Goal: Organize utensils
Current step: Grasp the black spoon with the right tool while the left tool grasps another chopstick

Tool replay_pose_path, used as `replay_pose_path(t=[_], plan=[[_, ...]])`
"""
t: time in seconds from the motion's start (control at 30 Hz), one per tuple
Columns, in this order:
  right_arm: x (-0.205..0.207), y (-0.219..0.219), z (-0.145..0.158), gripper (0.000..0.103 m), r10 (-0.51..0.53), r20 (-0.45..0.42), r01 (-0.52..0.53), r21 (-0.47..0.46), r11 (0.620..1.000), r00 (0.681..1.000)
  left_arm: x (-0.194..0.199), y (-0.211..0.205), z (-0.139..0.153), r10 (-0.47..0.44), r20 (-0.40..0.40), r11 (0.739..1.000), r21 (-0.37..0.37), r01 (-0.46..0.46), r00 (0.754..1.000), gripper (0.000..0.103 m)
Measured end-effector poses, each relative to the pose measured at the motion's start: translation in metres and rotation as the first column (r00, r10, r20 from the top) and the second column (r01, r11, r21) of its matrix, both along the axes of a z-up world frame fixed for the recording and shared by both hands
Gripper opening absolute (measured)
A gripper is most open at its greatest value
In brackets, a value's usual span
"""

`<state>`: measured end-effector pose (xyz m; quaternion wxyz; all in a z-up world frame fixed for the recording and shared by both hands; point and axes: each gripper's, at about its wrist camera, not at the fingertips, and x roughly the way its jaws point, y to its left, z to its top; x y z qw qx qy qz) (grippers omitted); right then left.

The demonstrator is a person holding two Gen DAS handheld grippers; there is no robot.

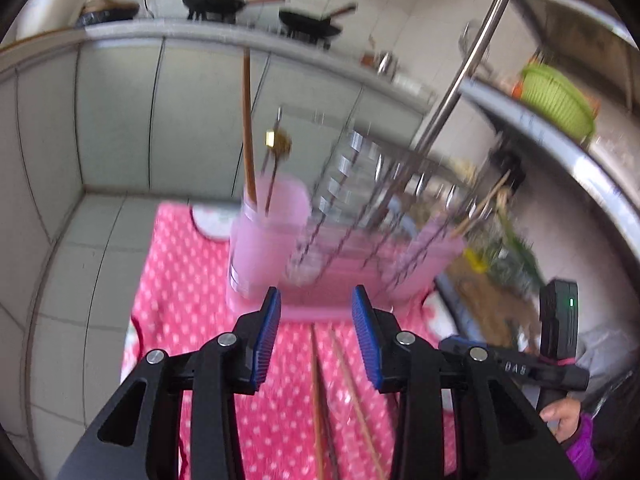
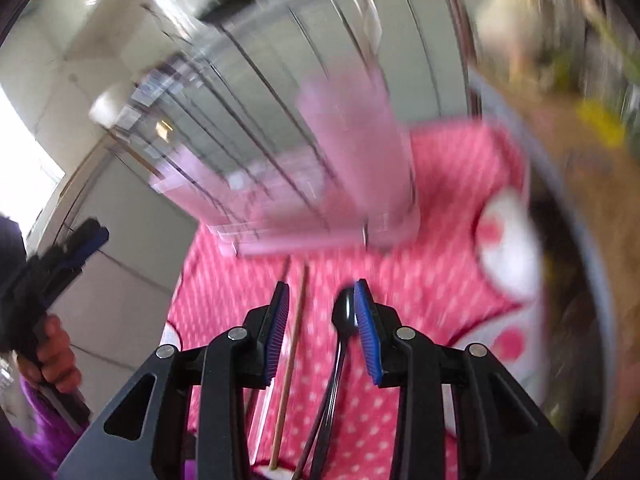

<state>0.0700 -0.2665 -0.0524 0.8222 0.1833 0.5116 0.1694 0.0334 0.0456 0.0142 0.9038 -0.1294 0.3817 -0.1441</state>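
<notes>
Left gripper (image 1: 316, 344) jaws apart, empty, two chopsticks (image 1: 320, 400) on the pink dotted cloth (image 1: 192, 300) below. Right gripper (image 2: 322, 332) part open, black spoon (image 2: 343, 316) beside its right pad, grip unclear. Beyond: pink cup (image 1: 268, 240) holding utensils, wire rack (image 1: 360, 216).

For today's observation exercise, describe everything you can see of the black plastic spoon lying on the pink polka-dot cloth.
The black plastic spoon looks glossy and one-piece, with an oval bowl and a slim handle. It lies flat on the pink cloth with white dots, bowl pointing toward the pink dish rack, handle running back under the right gripper. The bowl sits between the open blue pads, close against the right-hand one; blur hides whether they touch. A wooden chopstick lies alongside, apart.
</notes>
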Motion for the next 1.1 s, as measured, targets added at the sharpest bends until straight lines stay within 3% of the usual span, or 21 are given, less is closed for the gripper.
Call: replay_pose_path(t=[0.13, 0.27, 0.5, 0.57, 0.6, 0.8, 1.1], plan=[[0.009, 0.003, -0.038, 0.034, -0.013, -0.129, 0.019, 0.046, 0.999, 0.992, 0.011, -0.012, -0.036, -0.023, -0.108, 1.0, 0.011, 0.024, 0.994, 0.036], [0.005, 0.012, -0.055, 0.034, 0.006, -0.185, 0.006, 0.064, 0.998, 0.983, 0.018, -0.021, -0.06, -0.04, -0.166, 0.999, 0.015, 0.044, 0.985, 0.036], [0.007, 0.039, -0.067, 0.034, 0.049, -0.201, -0.053, -0.016, 0.998, 0.978, 0.042, -0.031, -0.081, -0.071, -0.243, 0.997, 0.016, 0.077, 0.967, 0.036], [0.01, 0.044, -0.069, 0.023, 0.051, -0.195, -0.062, -0.05, 0.997, 0.98, 0.047, -0.033, -0.085, -0.081, -0.264, 0.996, 0.013, 0.087, 0.961, 0.036], [0.009, 0.046, -0.071, 0.013, 0.052, -0.195, -0.064, -0.055, 0.996, 0.979, 0.051, -0.035, -0.088, -0.094, -0.281, 0.995, 0.006, 0.1, 0.955, 0.036], [0.006, 0.04, -0.069, 0.008, 0.015, -0.141, -0.021, -0.037, 0.999, 0.99, 0.074, -0.053, -0.11, -0.114, -0.379, 0.991, 0.024, 0.133, 0.918, 0.034], [0.0, 0.002, -0.064, 0.008, -0.073, -0.127, 0.08, 0.052, 0.995, 0.989, 0.102, -0.085, -0.137, -0.072, -0.441, 0.98, 0.134, 0.145, 0.895, 0.024]])
